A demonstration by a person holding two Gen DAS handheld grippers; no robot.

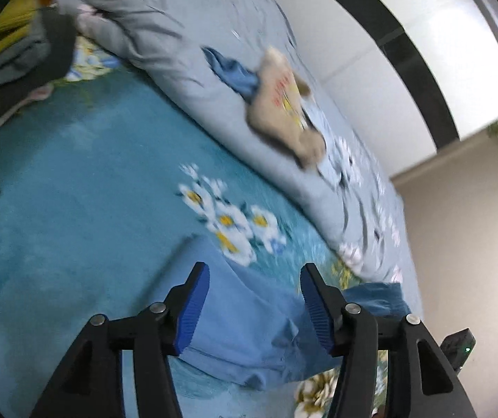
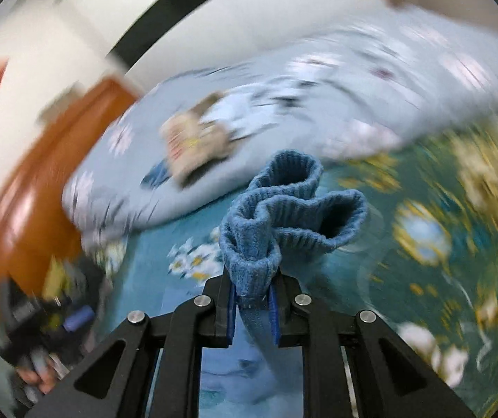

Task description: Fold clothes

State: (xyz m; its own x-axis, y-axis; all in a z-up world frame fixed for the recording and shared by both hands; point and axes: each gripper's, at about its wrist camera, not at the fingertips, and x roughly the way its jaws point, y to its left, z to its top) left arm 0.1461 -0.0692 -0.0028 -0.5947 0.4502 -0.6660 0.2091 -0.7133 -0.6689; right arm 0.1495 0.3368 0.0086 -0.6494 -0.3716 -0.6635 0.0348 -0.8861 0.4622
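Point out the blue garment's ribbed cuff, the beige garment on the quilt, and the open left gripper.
ribbed cuff (image 2: 294, 202): right wrist view, on the bunched knit rim.
beige garment (image 1: 283, 104): left wrist view, on its printed middle.
left gripper (image 1: 254, 285): left wrist view, midway between the fingertips.

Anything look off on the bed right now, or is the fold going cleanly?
The right gripper pinches the blue garment by its ribbed edge, bunched into loops rather than flat. The left gripper is open, holding nothing, over the blue cloth.
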